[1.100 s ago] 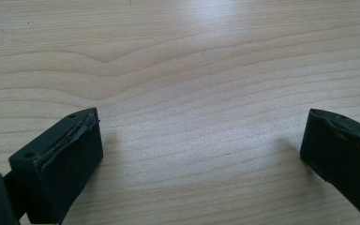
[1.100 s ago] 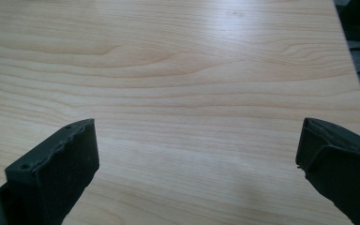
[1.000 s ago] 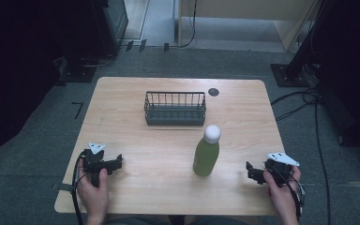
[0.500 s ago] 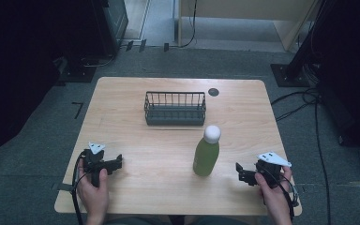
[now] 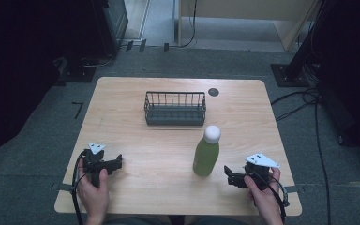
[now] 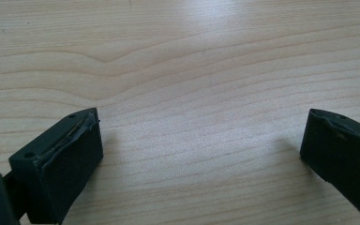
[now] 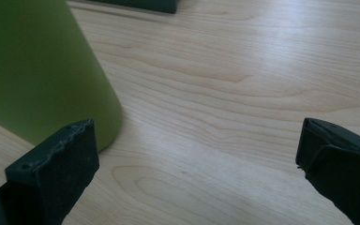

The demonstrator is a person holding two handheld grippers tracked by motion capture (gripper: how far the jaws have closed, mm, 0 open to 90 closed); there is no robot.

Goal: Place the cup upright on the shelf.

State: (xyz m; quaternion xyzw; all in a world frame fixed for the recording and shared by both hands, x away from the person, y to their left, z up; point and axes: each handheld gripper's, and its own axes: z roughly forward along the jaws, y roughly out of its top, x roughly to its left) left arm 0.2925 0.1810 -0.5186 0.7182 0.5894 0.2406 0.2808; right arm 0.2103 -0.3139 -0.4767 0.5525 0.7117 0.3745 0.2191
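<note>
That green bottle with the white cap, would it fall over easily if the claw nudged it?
Probably, if nudged high: the green bottle stands tall on a narrow base. Its smooth, rounded wall looks rigid and may slip between flat pads. On its side it would likely roll across the table.

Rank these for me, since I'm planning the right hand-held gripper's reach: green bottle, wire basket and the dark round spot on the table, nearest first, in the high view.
From the right hand-held gripper:
1. Green bottle, just to its left.
2. Wire basket, mid-table, farther back.
3. Dark round spot, by the far edge.

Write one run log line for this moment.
right gripper: open, beside green bottle, apart | left gripper: open, holding nothing | bottle upright
</note>
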